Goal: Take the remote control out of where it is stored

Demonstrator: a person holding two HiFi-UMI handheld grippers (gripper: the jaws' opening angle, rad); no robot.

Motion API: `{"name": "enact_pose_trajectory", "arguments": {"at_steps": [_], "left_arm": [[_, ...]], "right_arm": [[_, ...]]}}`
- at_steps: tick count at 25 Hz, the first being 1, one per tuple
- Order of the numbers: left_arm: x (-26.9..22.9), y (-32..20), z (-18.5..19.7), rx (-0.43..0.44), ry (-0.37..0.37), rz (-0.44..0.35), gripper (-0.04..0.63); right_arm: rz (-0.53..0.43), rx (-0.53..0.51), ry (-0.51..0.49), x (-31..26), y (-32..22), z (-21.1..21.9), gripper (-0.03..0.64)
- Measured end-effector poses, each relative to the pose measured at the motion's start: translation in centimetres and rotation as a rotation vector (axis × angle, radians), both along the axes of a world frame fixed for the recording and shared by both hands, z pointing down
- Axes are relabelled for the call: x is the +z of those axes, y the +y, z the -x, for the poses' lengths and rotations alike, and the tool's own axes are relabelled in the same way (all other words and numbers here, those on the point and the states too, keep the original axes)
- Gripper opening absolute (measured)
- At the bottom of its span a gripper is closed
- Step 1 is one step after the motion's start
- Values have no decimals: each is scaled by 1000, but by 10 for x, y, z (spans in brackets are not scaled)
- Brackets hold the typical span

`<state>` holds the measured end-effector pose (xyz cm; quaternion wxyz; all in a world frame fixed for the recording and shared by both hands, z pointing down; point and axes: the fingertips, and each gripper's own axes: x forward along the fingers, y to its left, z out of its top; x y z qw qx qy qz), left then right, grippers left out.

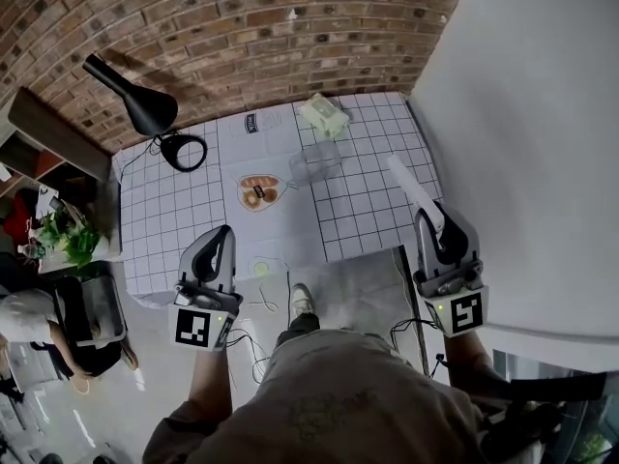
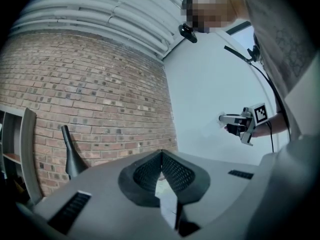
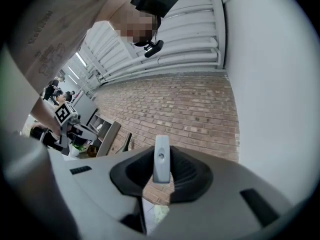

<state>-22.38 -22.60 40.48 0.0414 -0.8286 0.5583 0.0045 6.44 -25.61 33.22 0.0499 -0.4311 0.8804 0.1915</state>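
A slim pale-grey remote control (image 1: 414, 191) sticks out of my right gripper (image 1: 432, 222), which is shut on it above the right end of the table (image 1: 368, 211). In the right gripper view the remote (image 3: 161, 159) stands end-on, pinched between the two dark pads. My left gripper (image 1: 225, 232) hovers over the table's near left part with its jaws meeting at the tips (image 2: 161, 155) and nothing between them. A clear plastic container (image 1: 315, 161) sits mid-table, well ahead of both grippers.
The table wears a white grid cloth. On it are a plate of food (image 1: 259, 191), a pale green object (image 1: 325, 114) at the back and a black desk lamp (image 1: 135, 100) at the left. A brick wall runs behind, a white wall (image 1: 542, 114) stands right, and shelves with a plant (image 1: 63, 235) stand left.
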Motion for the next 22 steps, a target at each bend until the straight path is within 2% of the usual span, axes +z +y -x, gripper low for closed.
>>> {"name": "enact_pose_trajectory", "arguments": {"at_steps": [2,7,11,18,22], "left_arm": [[0,11,-8,-1,10,4,5],[6,44,-36,-19,-5,19,5],[-1,69,-63,8,25,7,5],[31,111,-107,1,-23,176,5],[27,138,-132,-3,-22,155,5]], "right_arm": [[6,-3,-27,-2,7,-13,83],[-11,-27,-23,0,32,-43,83],[-10,-56,-31,3,54,-60,83],[-9,-105,-47,7,102,-91,83],[3,-122,-57,14,132,-109,83]]}}
